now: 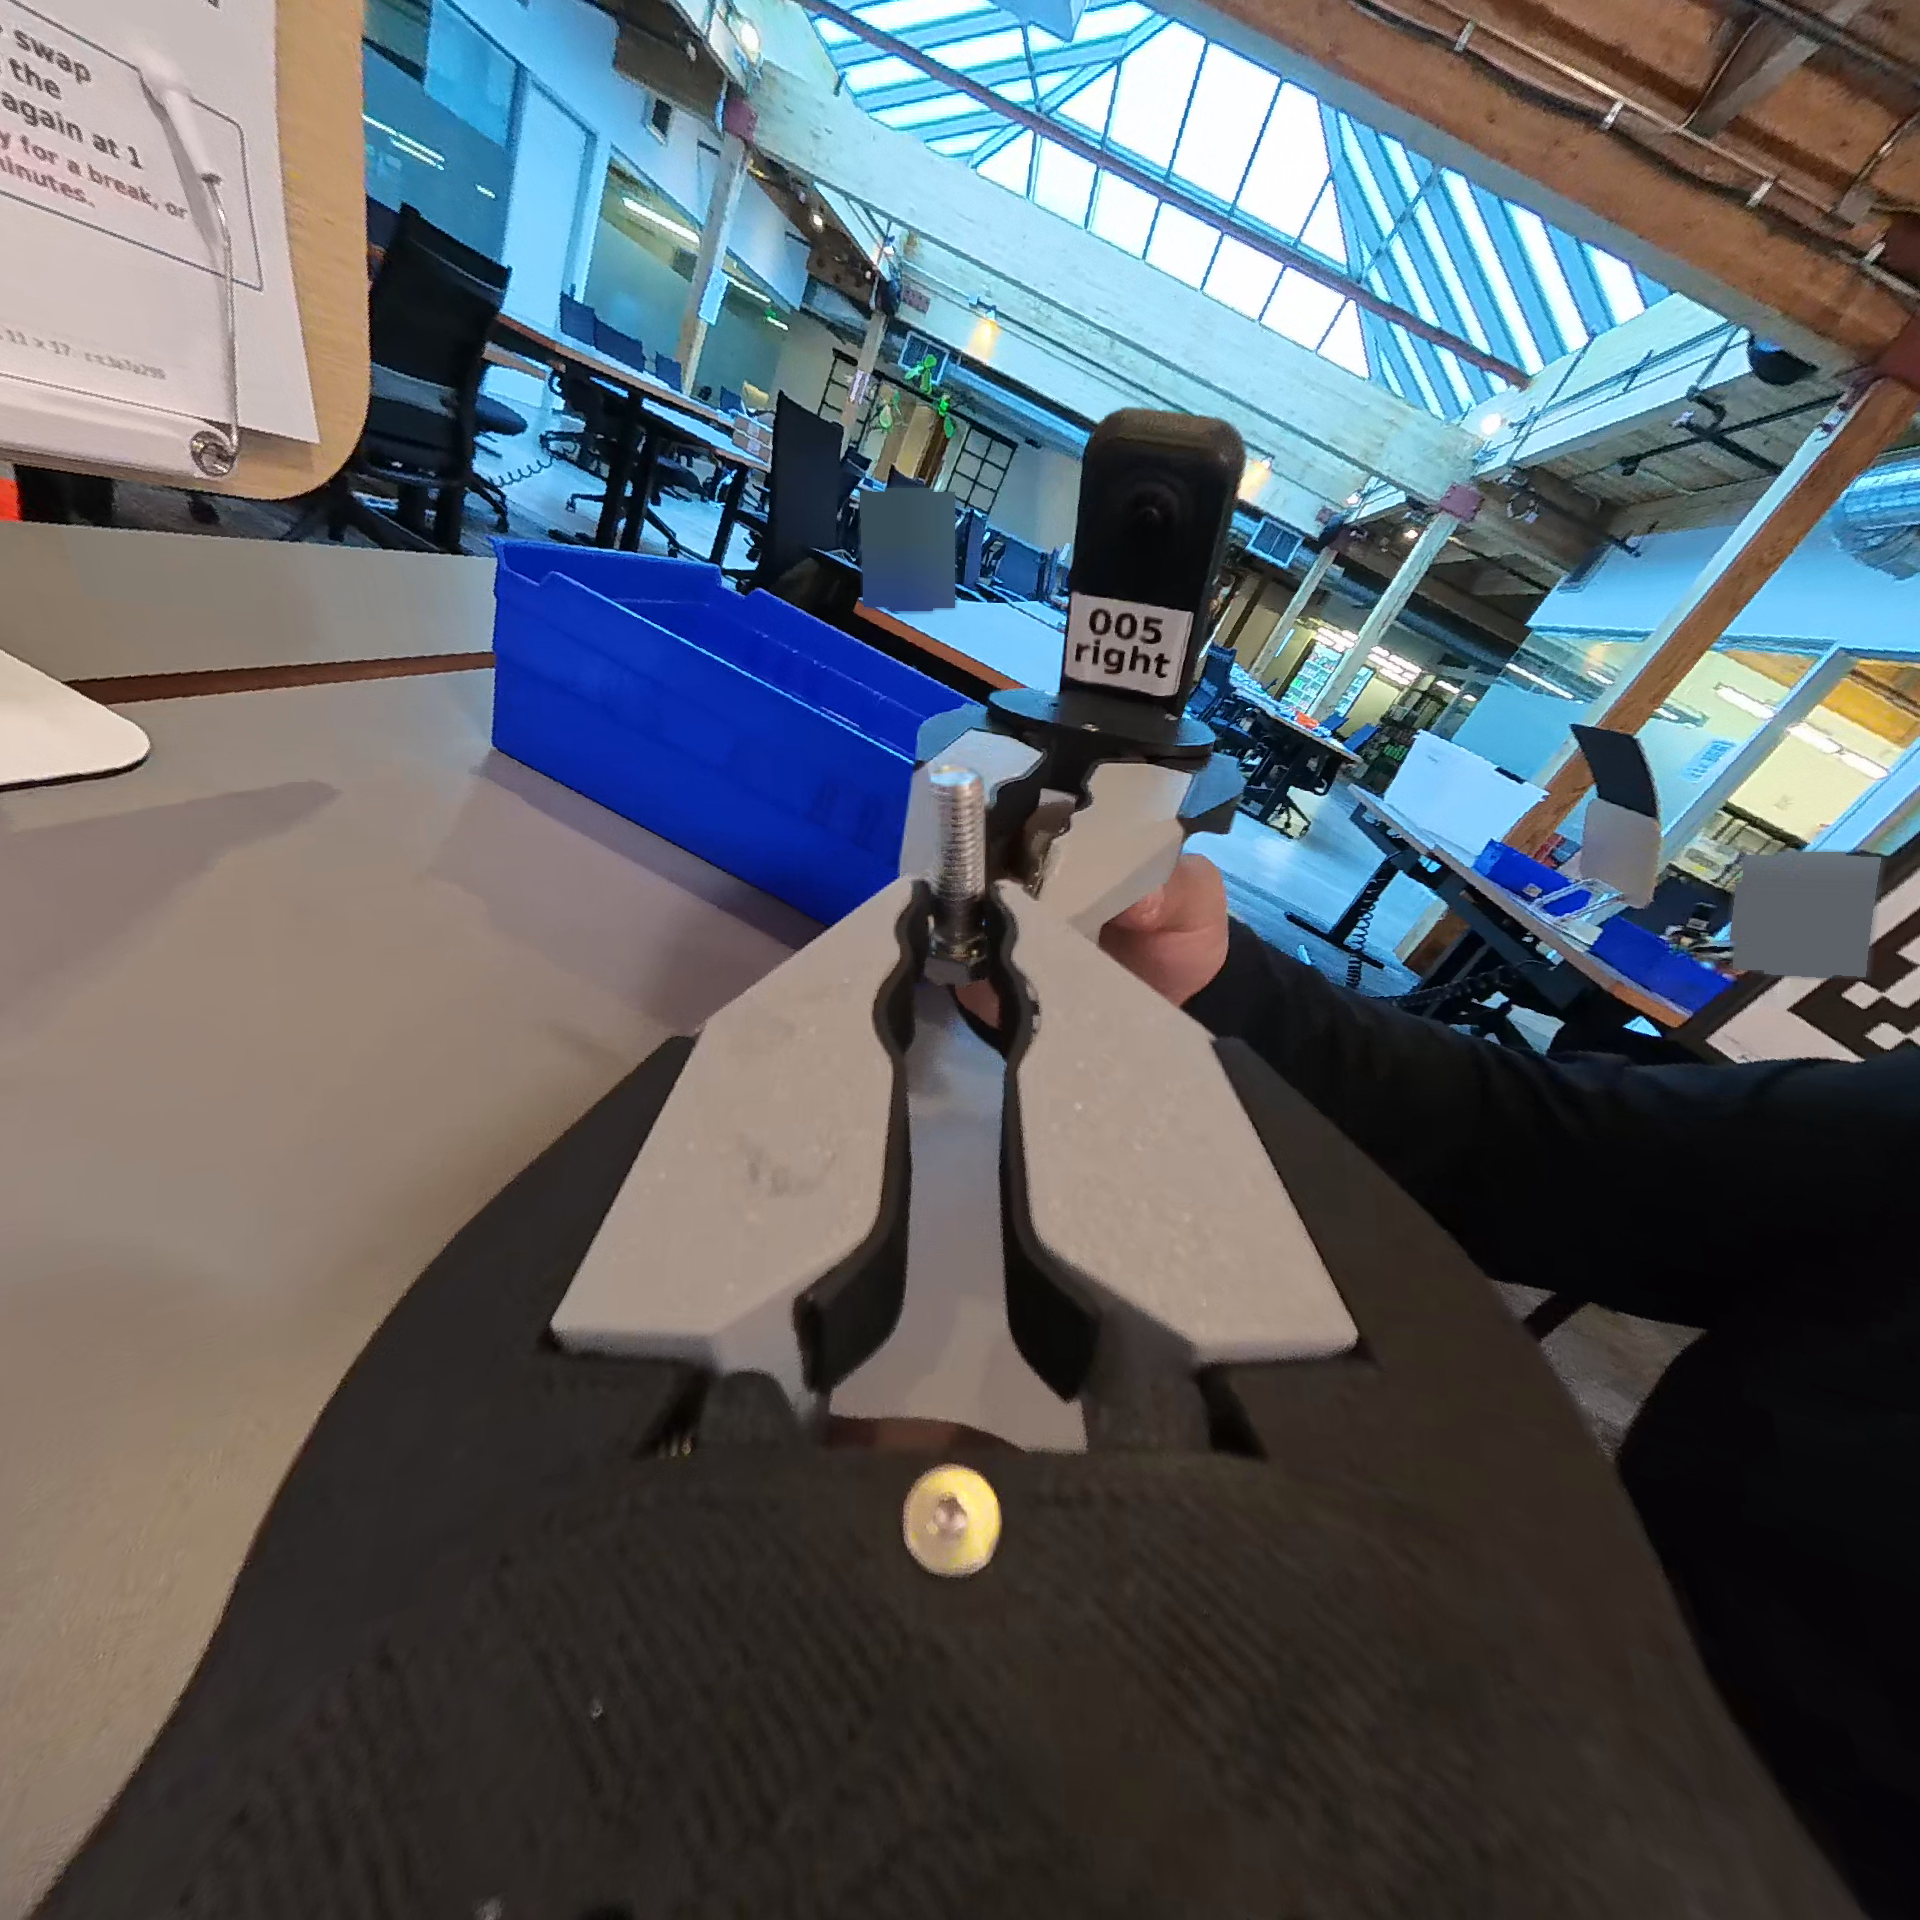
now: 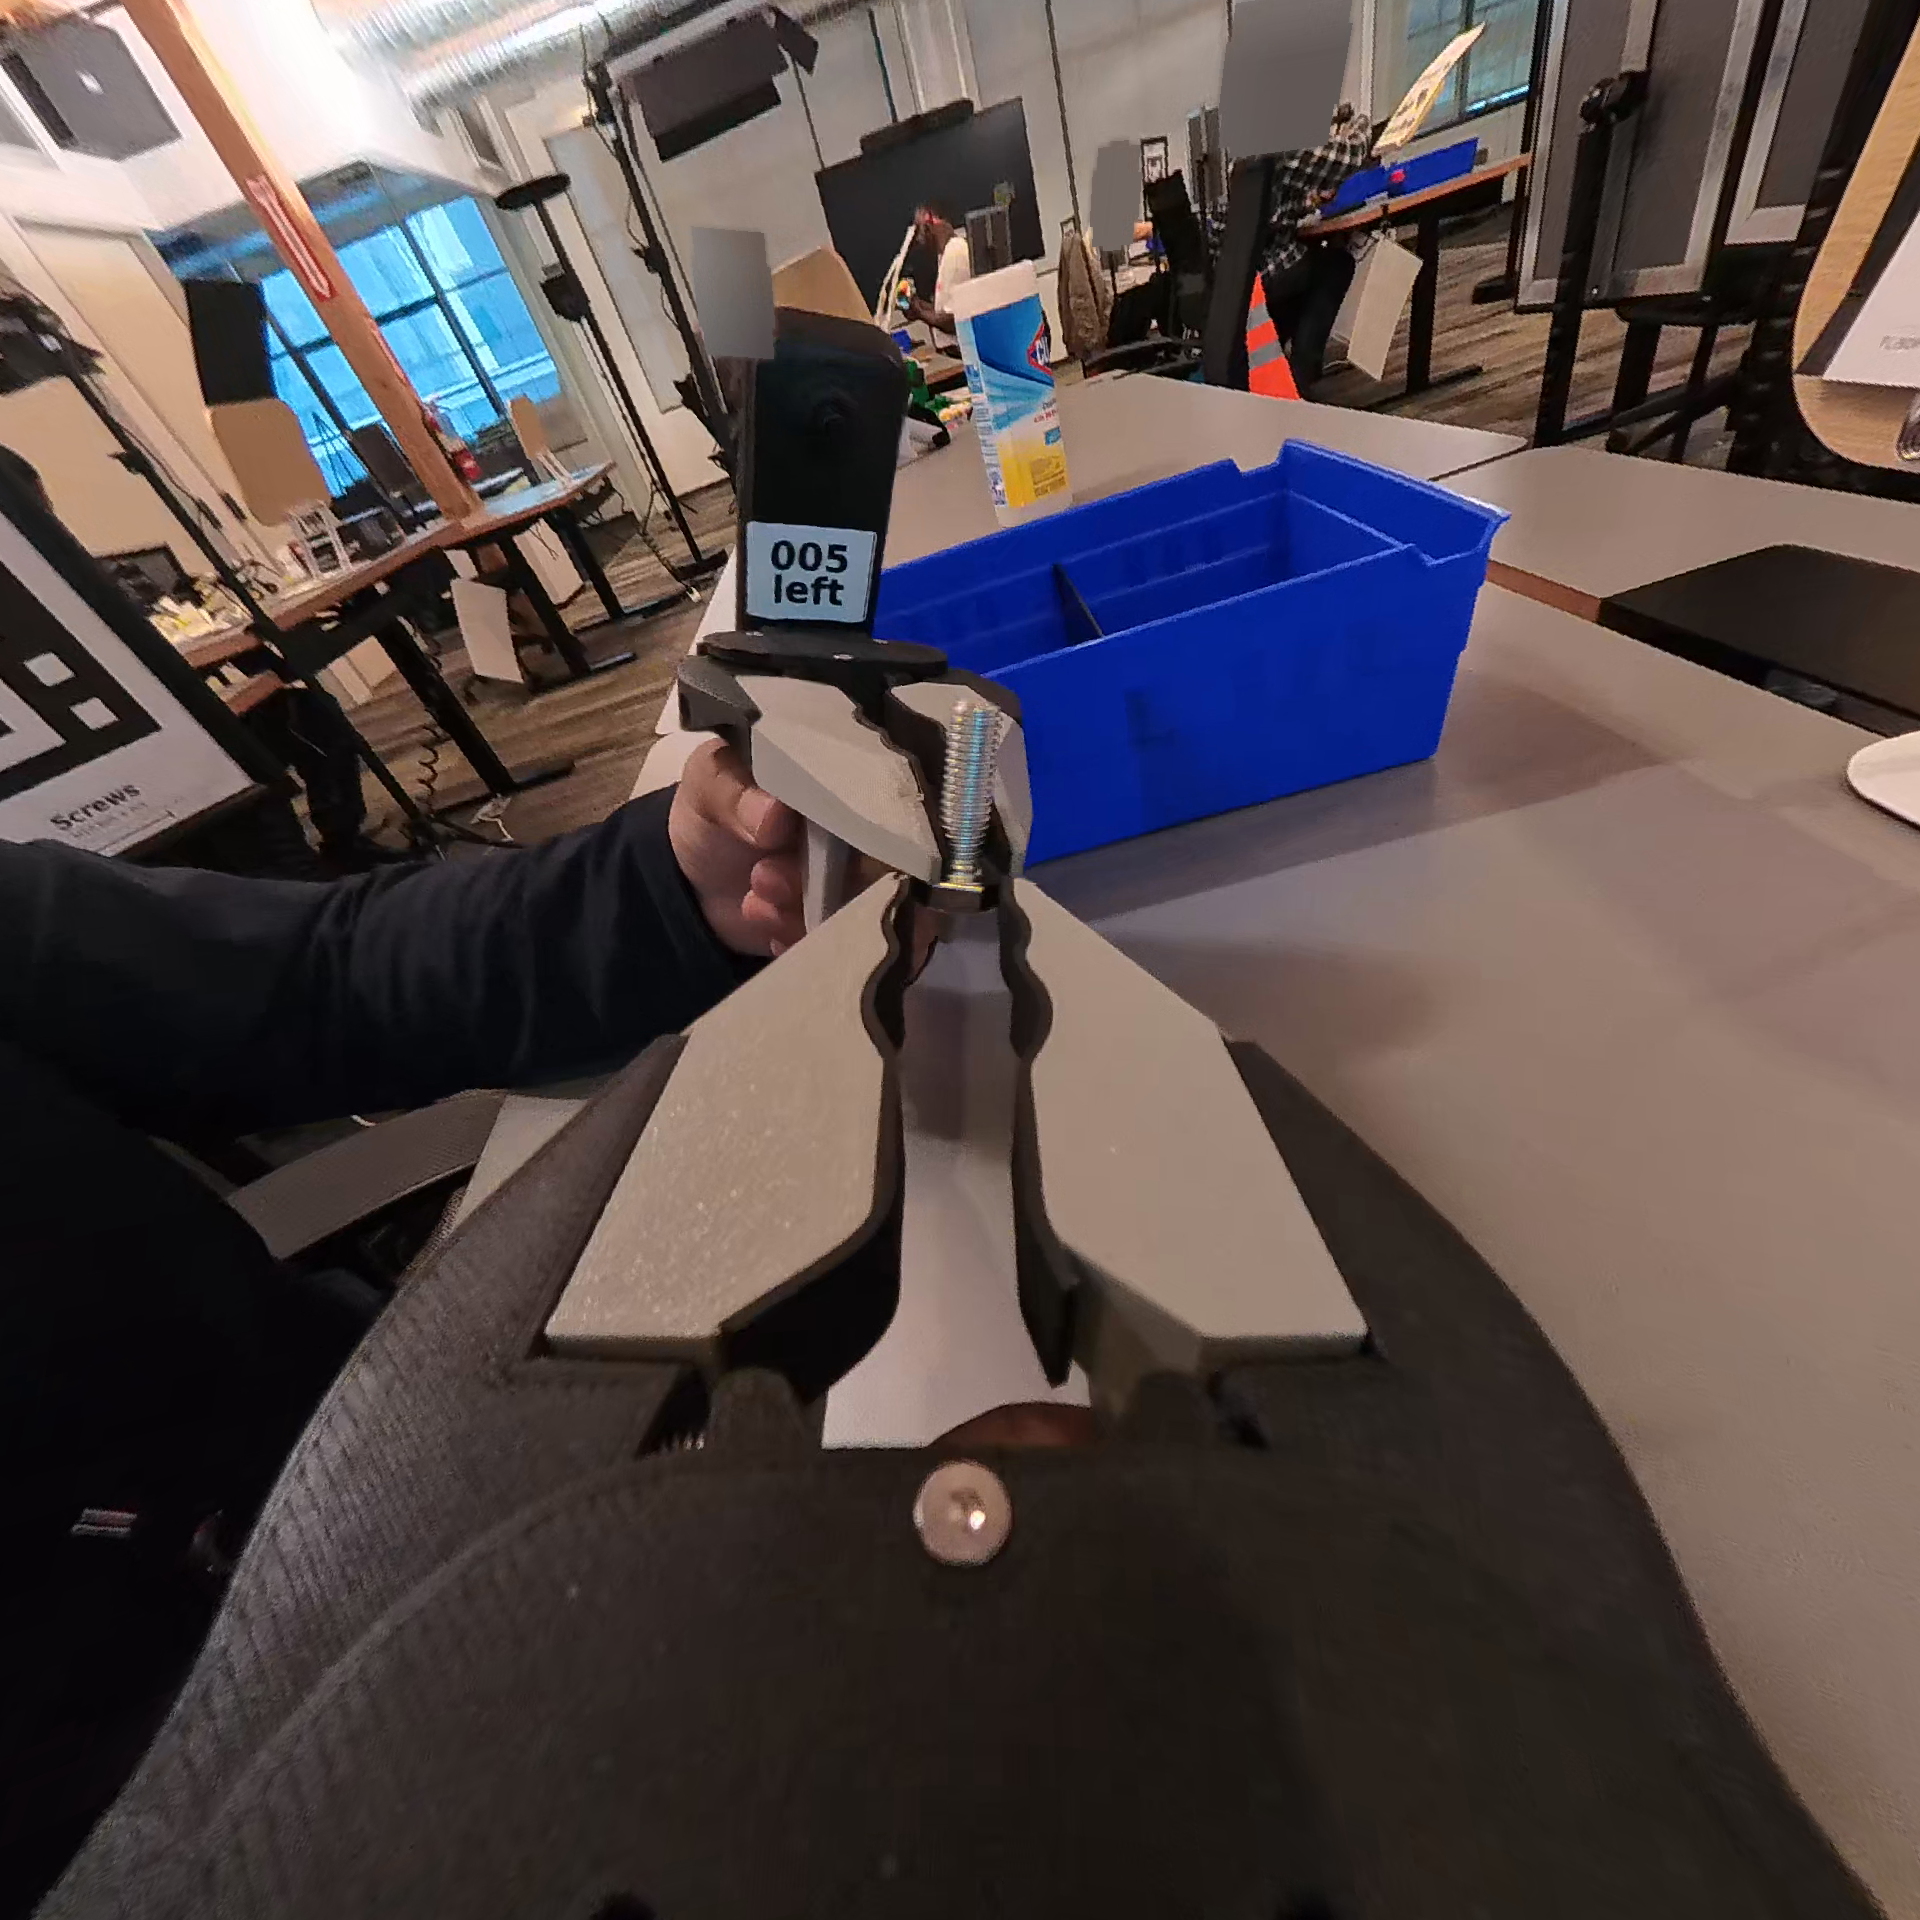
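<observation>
A silver bolt [image 1: 956, 836] stands upright, thread up, with a hex nut [image 1: 954, 943] at its lower end. My left gripper [image 1: 954, 935] is shut on the bolt at that lower end. In the right wrist view the same bolt [image 2: 971, 790] rises from the nut [image 2: 961, 894], and my right gripper [image 2: 958, 899] is shut on the nut. The two grippers face each other tip to tip above the grey table [image 1: 260, 987], each held by a hand [image 2: 738, 852] in a dark sleeve. Exactly where the fingertips touch is partly hidden.
A blue divided bin [image 2: 1247, 675] stands on the table just beyond the grippers and also shows in the left wrist view [image 1: 675, 707]. A wipes canister [image 2: 1013, 395] stands behind it. A white stand base [image 1: 52, 727], a black pad [image 2: 1766, 623] and a clipboard sign [image 1: 156, 208] lie further off. Both grippers' tips are close together, under 4 cm apart.
</observation>
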{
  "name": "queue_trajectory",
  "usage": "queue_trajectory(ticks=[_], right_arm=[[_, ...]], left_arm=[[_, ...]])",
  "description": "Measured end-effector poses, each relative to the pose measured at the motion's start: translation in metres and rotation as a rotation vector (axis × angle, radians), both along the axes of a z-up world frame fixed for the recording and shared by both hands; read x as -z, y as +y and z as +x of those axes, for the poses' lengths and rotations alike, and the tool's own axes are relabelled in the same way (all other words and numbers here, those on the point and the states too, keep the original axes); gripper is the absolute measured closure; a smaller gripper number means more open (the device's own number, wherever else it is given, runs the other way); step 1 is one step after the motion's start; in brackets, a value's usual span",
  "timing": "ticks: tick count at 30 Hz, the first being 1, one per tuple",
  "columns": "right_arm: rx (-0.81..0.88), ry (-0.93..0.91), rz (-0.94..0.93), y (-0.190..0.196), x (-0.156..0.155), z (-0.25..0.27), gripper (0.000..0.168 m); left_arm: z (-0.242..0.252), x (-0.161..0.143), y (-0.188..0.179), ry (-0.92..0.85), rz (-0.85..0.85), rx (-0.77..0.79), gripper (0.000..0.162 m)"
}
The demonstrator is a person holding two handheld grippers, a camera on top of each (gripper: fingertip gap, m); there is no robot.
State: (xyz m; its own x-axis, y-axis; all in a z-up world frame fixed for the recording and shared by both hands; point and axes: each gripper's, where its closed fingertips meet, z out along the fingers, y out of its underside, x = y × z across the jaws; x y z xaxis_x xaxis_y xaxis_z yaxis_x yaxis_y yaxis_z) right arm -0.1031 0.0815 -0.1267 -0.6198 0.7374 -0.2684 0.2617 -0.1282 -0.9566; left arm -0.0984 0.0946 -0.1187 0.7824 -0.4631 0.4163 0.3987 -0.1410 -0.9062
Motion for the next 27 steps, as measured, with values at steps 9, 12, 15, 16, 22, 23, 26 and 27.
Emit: queue_trajectory(ticks=[9,12,15,16,22,23,26,27], right_arm=[[-0.016,0.007,-0.039,-0.001,-0.003,0.001,0.156],[-0.021,0.003,-0.047,-0.001,-0.003,0.002,0.156],[-0.033,0.006,-0.072,0.000,-0.004,0.002,0.158],[-0.036,0.010,-0.081,0.002,-0.005,0.003,0.161],[0.108,-0.077,0.014,0.037,0.016,-0.007,0.146],[0.144,-0.126,0.083,0.045,0.030,-0.009,0.143],[0.208,-0.254,0.310,0.059,0.073,-0.013,0.142],[0.206,-0.286,0.359,0.060,0.085,-0.013,0.141]], left_arm=[[0.001,-0.003,-0.001,0.024,0.027,-0.007,0.155],[0.002,-0.003,-0.001,0.032,0.028,-0.009,0.155],[0.002,-0.003,-0.001,0.044,0.026,-0.012,0.155],[0.001,-0.004,-0.001,0.042,0.029,-0.016,0.155],[-0.015,-0.015,-0.006,-0.005,0.065,-0.058,0.155],[-0.016,-0.017,-0.008,-0.012,0.073,-0.060,0.155],[-0.018,-0.014,-0.008,0.024,0.058,-0.070,0.155],[-0.017,-0.011,-0.007,0.054,0.052,-0.074,0.155]])
